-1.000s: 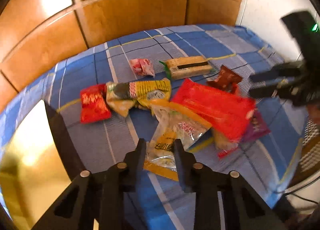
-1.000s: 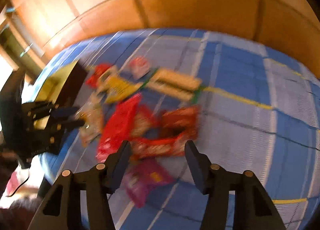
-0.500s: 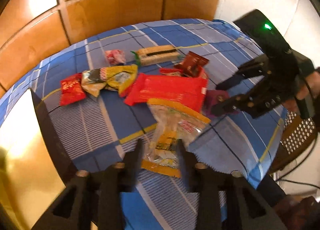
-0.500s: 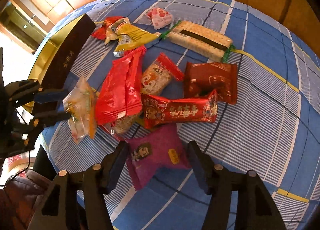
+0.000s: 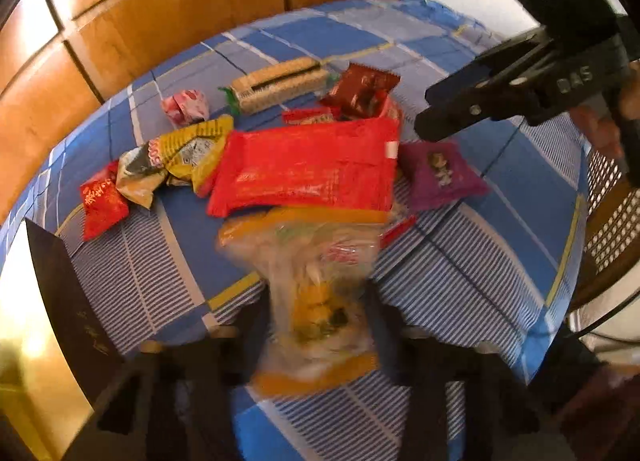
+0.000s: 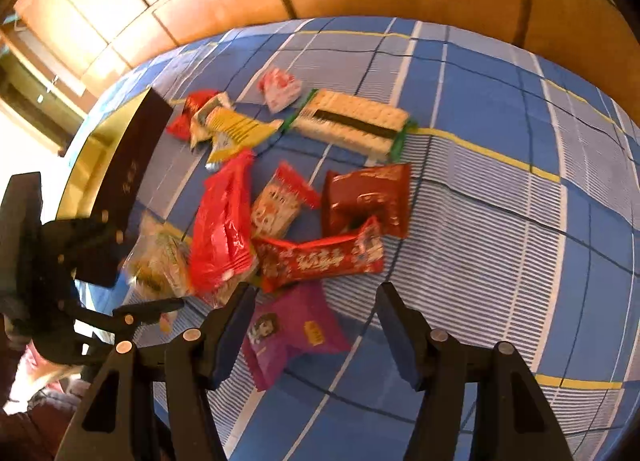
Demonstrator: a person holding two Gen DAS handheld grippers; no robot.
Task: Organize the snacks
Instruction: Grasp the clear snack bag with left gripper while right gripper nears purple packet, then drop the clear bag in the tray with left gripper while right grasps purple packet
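Left gripper (image 5: 316, 313) clamped on clear orange-trimmed snack bag (image 5: 316, 293), blurred, at the table's near edge. Right gripper (image 6: 316, 325) wide, straddling purple packet (image 6: 292, 331). Beyond: big red pack (image 5: 308, 169), cracker sleeve (image 5: 280, 83) on blue plaid cloth (image 5: 480, 261).

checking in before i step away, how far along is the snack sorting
Barely started. Nothing visibly sorted: the gold box shows no snacks inside. In hand: the left gripper pinches the clear orange-trimmed snack bag. The open right gripper hovers over the purple packet. Left: the big red bag, cracker sleeve and the other packets lie on the checked cloth.
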